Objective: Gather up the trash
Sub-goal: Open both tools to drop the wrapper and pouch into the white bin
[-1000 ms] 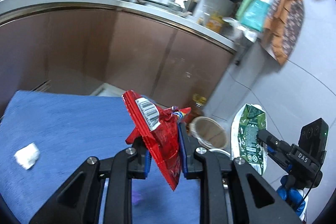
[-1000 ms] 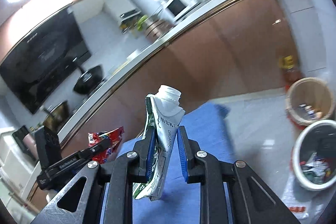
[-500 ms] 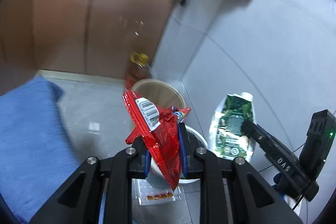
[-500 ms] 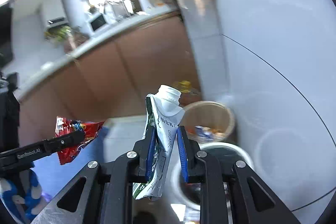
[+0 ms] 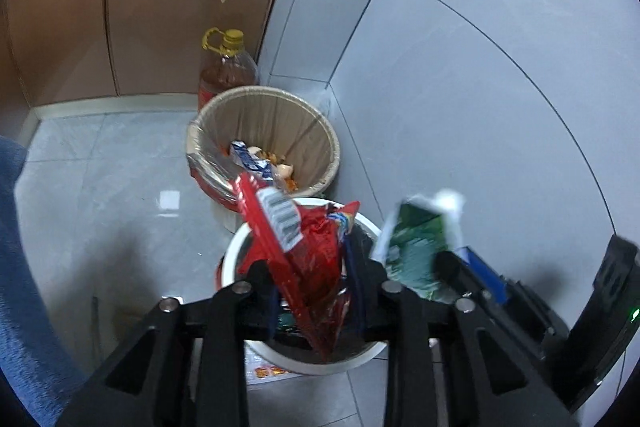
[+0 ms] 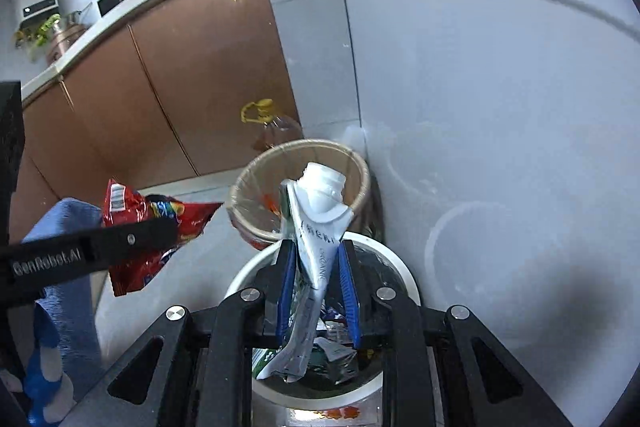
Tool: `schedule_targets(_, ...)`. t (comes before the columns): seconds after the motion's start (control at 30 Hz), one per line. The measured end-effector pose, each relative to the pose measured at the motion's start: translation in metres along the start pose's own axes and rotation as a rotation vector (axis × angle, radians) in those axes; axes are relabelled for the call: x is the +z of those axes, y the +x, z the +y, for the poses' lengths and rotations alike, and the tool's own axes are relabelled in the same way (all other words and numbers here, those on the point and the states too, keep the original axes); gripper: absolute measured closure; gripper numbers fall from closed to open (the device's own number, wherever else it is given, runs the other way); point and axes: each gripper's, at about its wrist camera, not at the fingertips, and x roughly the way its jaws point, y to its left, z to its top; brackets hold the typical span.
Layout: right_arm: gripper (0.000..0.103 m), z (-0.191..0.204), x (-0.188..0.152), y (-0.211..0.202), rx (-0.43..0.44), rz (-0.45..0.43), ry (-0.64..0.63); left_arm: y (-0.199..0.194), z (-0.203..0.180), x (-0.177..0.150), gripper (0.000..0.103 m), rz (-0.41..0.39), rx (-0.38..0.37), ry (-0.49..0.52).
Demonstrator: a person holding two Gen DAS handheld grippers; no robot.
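Both hands were over the white bin (image 5: 236, 247) now, the tan basket (image 5: 324, 131) just behind it against the wall and the oil bottle (image 5: 226, 75) behind that. The left hand-held gripper (image 5: 312, 291) had its jaws opening, the red snack wrapper (image 5: 304, 247) between the blue pads above the white bin's mouth, and whether the pads were pressing it could not be told. The right hand-held gripper (image 6: 318, 287) was clamped narrow on the flattened green-and-white carton (image 6: 316, 239), spout up, right above the trash already inside the white bin
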Motion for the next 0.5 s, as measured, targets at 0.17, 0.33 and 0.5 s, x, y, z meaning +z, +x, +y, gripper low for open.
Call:
schedule_targets(0.17,0.079,-0.003,-0.005,0.004,-0.017,0.002,0.009,0.003,-0.001,0.000,0.054,0.004,-0.034,-0.022)
schedule_targets(0.33,0.072,0.001,-0.006,-0.005,-0.013,-0.017,0.017,-0.011,0.004,-0.004,0.054,-0.015,-0.049,-0.022)
schedule_targets(0.5,0.063,0.010,-0.002,-0.020,0.013,-0.055,0.029,-0.045,0.015,-0.009,0.054,-0.057,-0.036,-0.026)
